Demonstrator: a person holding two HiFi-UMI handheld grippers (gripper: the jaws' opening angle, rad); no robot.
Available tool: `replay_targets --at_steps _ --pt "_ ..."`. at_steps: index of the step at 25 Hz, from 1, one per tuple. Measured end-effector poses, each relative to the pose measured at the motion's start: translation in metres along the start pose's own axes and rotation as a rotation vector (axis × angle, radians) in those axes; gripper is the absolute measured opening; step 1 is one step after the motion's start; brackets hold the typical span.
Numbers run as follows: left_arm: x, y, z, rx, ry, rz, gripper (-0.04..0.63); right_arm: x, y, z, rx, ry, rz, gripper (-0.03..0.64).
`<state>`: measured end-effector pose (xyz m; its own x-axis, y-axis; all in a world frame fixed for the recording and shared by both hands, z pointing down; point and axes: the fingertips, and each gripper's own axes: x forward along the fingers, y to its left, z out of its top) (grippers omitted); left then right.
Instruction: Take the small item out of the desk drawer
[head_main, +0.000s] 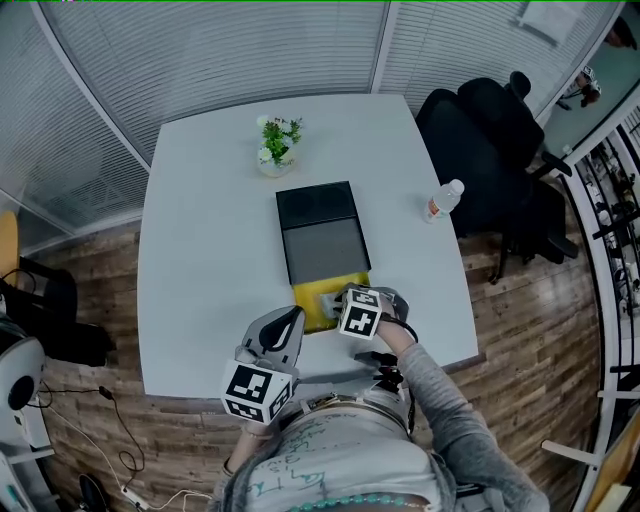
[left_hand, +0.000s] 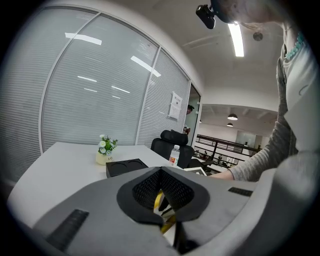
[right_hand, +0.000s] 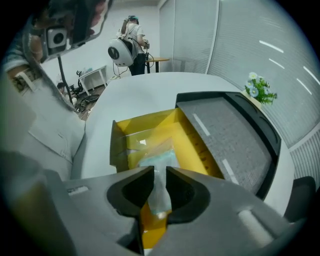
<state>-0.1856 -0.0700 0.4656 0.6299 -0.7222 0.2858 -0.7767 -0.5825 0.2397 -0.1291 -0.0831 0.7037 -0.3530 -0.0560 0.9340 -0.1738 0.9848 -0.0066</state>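
A dark desk organizer (head_main: 322, 235) lies on the white table (head_main: 200, 250) with its yellow drawer (head_main: 312, 312) pulled out toward me. In the right gripper view the drawer (right_hand: 192, 137) holds a small clear bag with a pale teal item (right_hand: 159, 161). My right gripper (right_hand: 160, 174) points steeply down over that bag, jaws slightly apart, with the bag showing in the gap and the pads not pressing on it. My left gripper (head_main: 290, 320) rests at the drawer's left front corner. In its own view the left gripper (left_hand: 161, 171) has its tips together, with yellow showing through the hollow behind them.
A small potted plant (head_main: 276, 145) stands at the table's far side and a water bottle (head_main: 441, 200) at the right edge. A black office chair (head_main: 500, 130) sits beyond the right corner. Glass walls with blinds enclose the back.
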Motion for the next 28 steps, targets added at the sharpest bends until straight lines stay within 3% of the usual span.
replay_targets --at_steps 10,28 --pt "0.003 -0.003 -0.006 -0.027 0.012 -0.013 -0.002 0.012 -0.006 -0.002 0.059 0.06 0.055 0.054" --pt "-0.003 -0.015 -0.014 -0.071 -0.008 -0.035 -0.002 0.014 -0.004 -0.004 -0.002 0.078 0.061 0.008"
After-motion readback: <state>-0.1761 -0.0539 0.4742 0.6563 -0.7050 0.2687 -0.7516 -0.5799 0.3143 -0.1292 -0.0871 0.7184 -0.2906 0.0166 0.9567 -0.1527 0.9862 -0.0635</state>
